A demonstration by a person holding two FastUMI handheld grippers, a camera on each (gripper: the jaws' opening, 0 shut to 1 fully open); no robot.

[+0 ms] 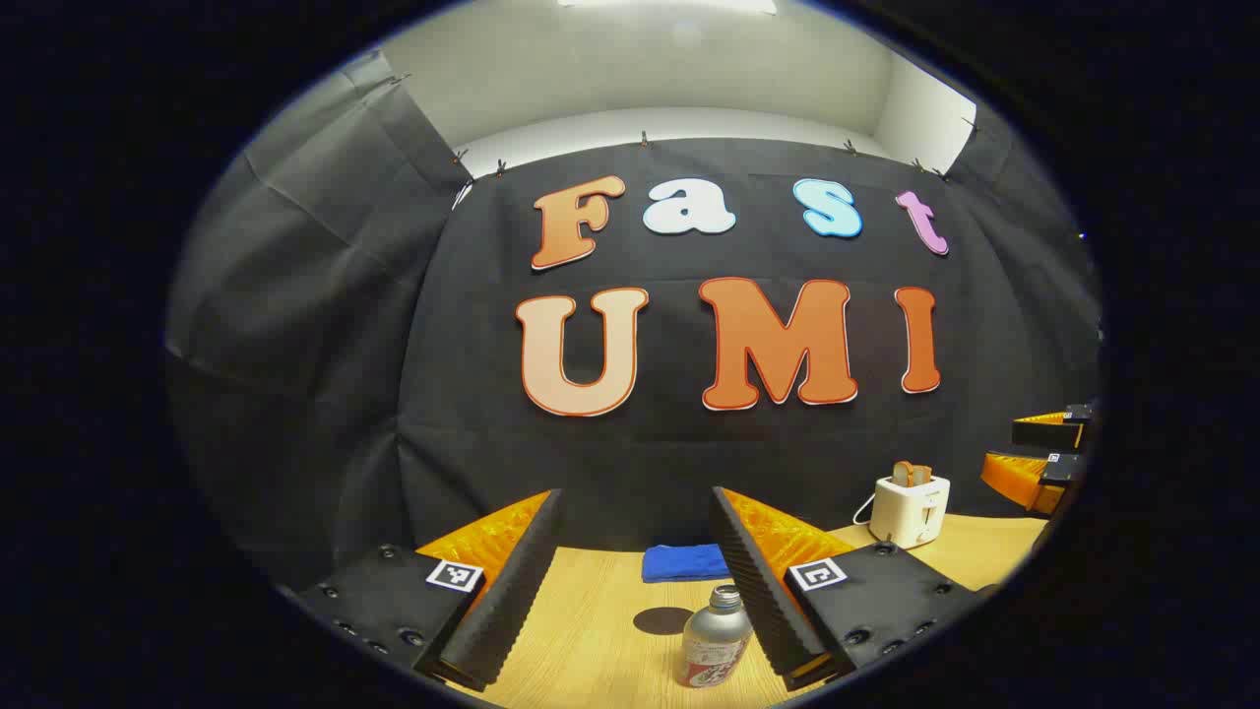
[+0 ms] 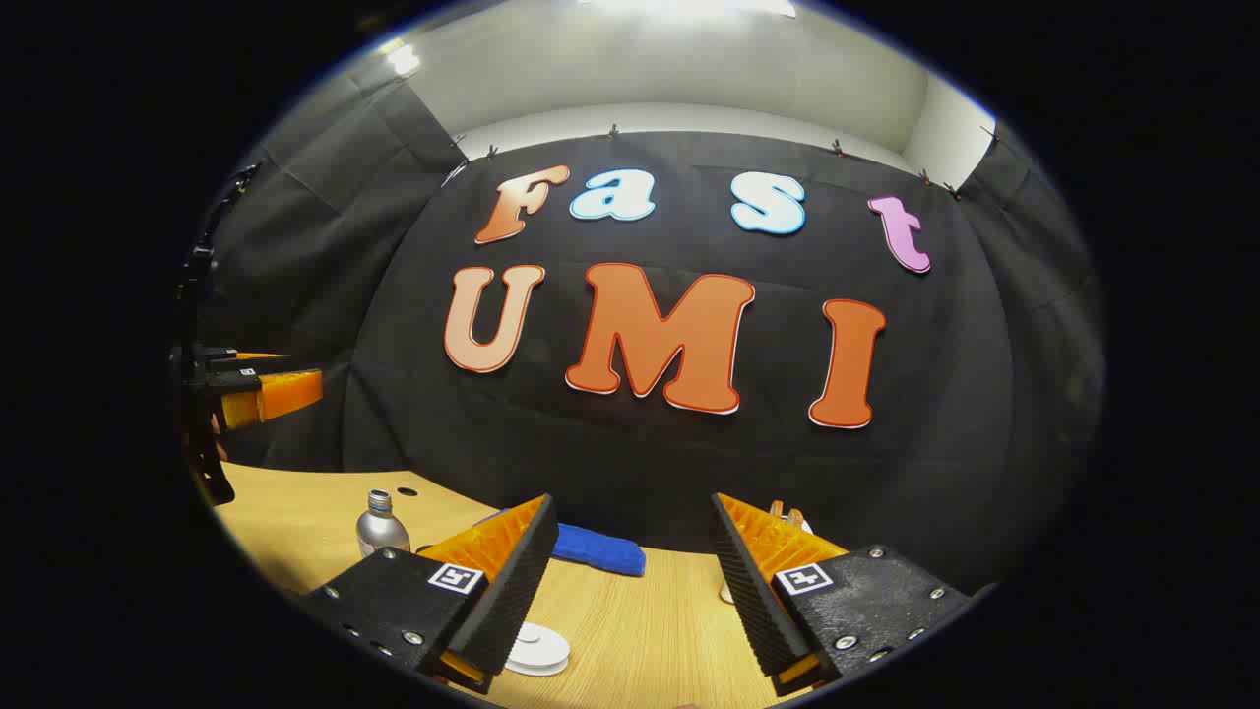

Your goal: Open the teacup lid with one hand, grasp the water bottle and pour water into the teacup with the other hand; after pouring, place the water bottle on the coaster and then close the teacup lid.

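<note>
Grippers, two of them, are held above a light wooden table (image 1: 591, 630) in a booth with black cloth walls, and we describe each from its own camera.

In the left gripper view, the left gripper (image 1: 635, 581) has its fingers spread wide, with nothing between them. Just ahead and below, close against the inner side of its right-hand finger, we see a small silver metal water bottle (image 1: 711, 640) standing upright on the table, its neck open at the top. A dark round coaster (image 1: 662, 620) lies flat just to the left of the bottle, between the two fingers as we look. Farther ahead, near the back wall, lies a folded blue cloth (image 1: 686, 562). Off to the right of the gripper stands a white toaster (image 1: 911, 509) with two slices of toast sticking up. At the far right edge we see the other gripper, raised above the table.

In the right gripper view, the right gripper (image 2: 630, 581) is also spread wide and holds nothing. Below its left-hand finger, partly hidden by it, a white round teacup lid (image 2: 536, 650) sits on the table; we cannot make out the cup beneath it. Ahead and to the left stands the silver bottle (image 2: 381, 527), upright, well apart from this gripper. The blue cloth (image 2: 598, 549) lies ahead between the fingers. At the far left edge, the left gripper (image 2: 258, 389) hangs above the table.
</note>
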